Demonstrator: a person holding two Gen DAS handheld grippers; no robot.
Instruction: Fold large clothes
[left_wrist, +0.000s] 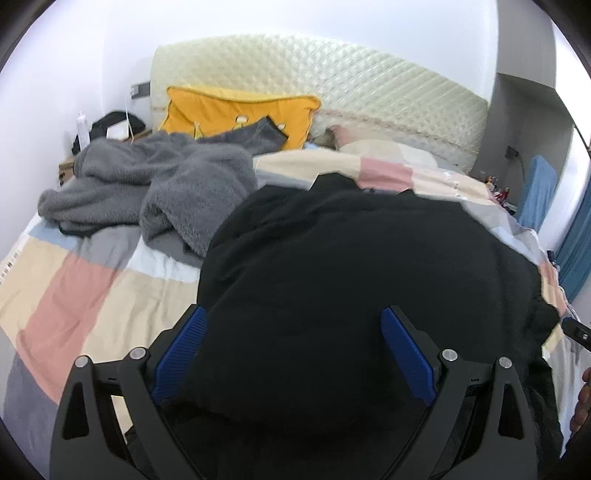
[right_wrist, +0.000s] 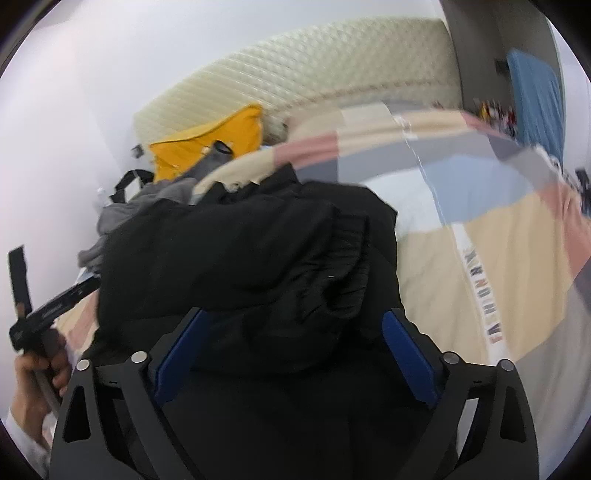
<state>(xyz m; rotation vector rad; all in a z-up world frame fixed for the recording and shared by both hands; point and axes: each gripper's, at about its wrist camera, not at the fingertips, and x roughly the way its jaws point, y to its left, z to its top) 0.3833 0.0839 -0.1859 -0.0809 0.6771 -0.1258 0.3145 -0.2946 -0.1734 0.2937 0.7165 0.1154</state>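
Note:
A large black garment (left_wrist: 351, 258) lies bunched on the patchwork bed cover (left_wrist: 74, 295). My left gripper (left_wrist: 293, 325) is open, its blue pads (left_wrist: 406, 354) spread wide over the garment's near edge, with fabric between the jaws. In the right wrist view the same black garment (right_wrist: 258, 251) is folded over, its ribbed cuff (right_wrist: 347, 258) on top. My right gripper (right_wrist: 293, 325) is open too, with its blue pads (right_wrist: 406, 354) on either side of the cloth. The left gripper's handle (right_wrist: 48, 314) and the hand on it show at the left.
A grey fleece garment (left_wrist: 155, 184) lies crumpled at the back left of the bed, next to a yellow cushion (left_wrist: 240, 110) against the quilted cream headboard (left_wrist: 332, 74). A black bag (left_wrist: 110, 122) sits by the wall. Blue fabric (left_wrist: 539, 192) hangs at the right.

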